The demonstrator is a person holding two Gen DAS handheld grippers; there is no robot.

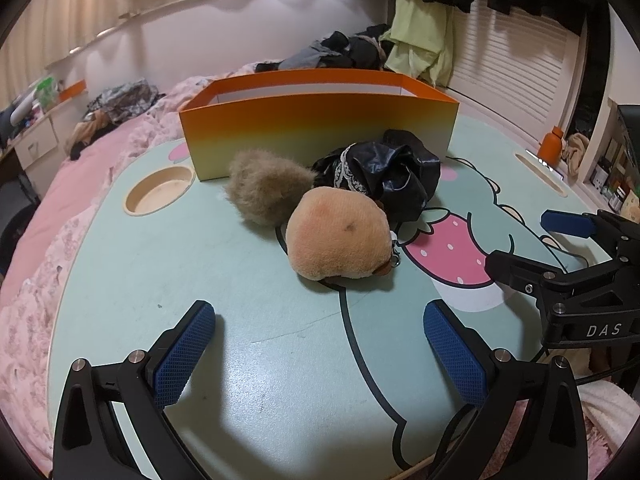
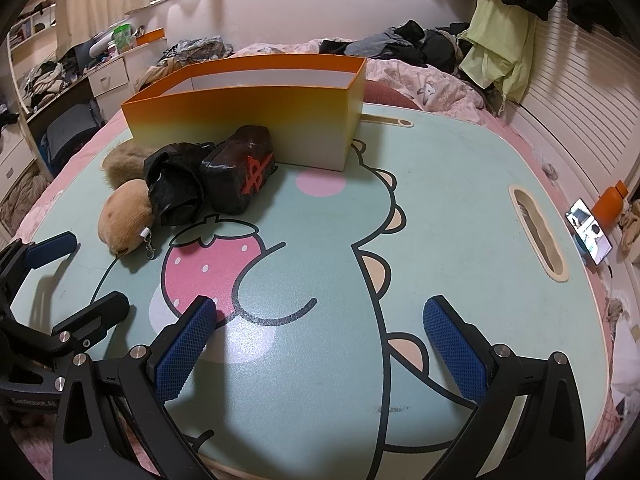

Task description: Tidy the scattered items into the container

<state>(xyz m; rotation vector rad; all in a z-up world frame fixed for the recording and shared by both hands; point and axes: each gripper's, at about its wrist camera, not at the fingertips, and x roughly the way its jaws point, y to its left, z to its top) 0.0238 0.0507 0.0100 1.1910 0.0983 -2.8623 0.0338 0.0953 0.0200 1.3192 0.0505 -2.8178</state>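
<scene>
Both the left gripper (image 1: 318, 354) and right gripper (image 2: 320, 350) are hovering with fingers spread, empty; the tan plush (image 1: 340, 234) is risking snagging its keychain clip (image 2: 147, 242) on the orange box (image 1: 316, 130) rim.

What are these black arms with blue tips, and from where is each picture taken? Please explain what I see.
They are two hand-held claws; a person carries one in each hand. Each picture comes from a camera on one claw, looking along its fingers. The left claw and right claw are both open and hold nothing. On the table stands an orange box. In front of it lie a tan plush, a furry toy, a black bag and a dark packet, none in the box yet.
</scene>
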